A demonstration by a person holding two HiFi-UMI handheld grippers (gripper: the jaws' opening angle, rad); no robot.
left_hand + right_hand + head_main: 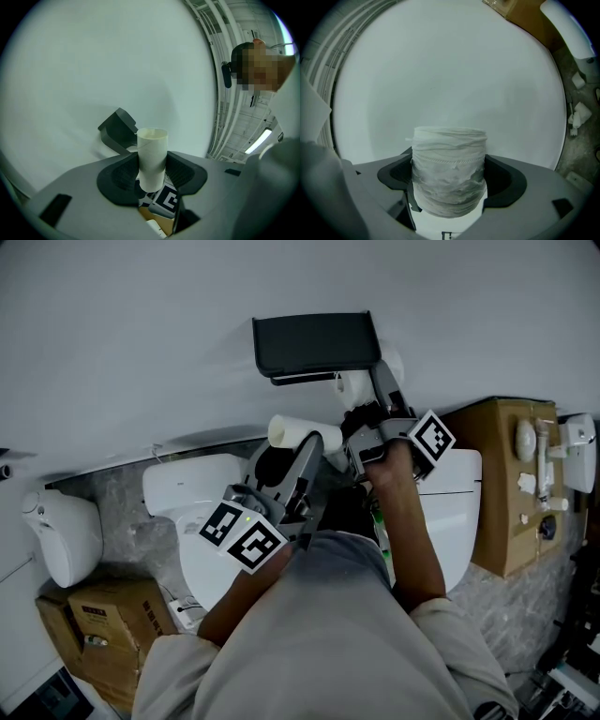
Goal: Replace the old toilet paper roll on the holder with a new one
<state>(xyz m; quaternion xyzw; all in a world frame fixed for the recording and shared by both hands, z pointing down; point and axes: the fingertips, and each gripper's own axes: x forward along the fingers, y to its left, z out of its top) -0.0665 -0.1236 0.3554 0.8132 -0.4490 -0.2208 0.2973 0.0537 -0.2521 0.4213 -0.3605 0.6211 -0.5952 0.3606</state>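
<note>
1. My left forearm runs up from 7 o'clock in the head view. The hand carries my left gripper point(302, 448) tilted toward 1 o'clock, with its marker cube point(243, 535) facing the camera.
2. That gripper's jaws stand partly apart and press on both sides of the empty cardboard tube point(152, 157). The tube stands upright between them, and its open end is clear of the pads. In the head view the tube point(289, 431) pokes out toward 10 o'clock, just above the white toilet point(183, 486).
3. The dark holder point(314, 343) sits on the wall point(141, 343) at 12 o'clock, above both grippers. I cannot see any roll on it.
4. My right forearm climbs from 5 o'clock toward 12. My right gripper point(367, 395) points up at the holder's lower right corner, and its jaws are spread wide and clamped on the new roll point(449, 173). The roll's outer wraps are loose and crinkled.
5. Only the head view shows both arms and how near the new roll point(352, 386) is to the holder.
6. The left gripper view point(152, 171) shows the holder point(118, 130) at 10 o'clock behind the tube. It also shows the right gripper's marker cube below the tube.
7. The right gripper view point(449, 180) shows no holder. It has bare wall behind the roll and a cardboard box point(525, 14) at 1 o'clock.
</note>
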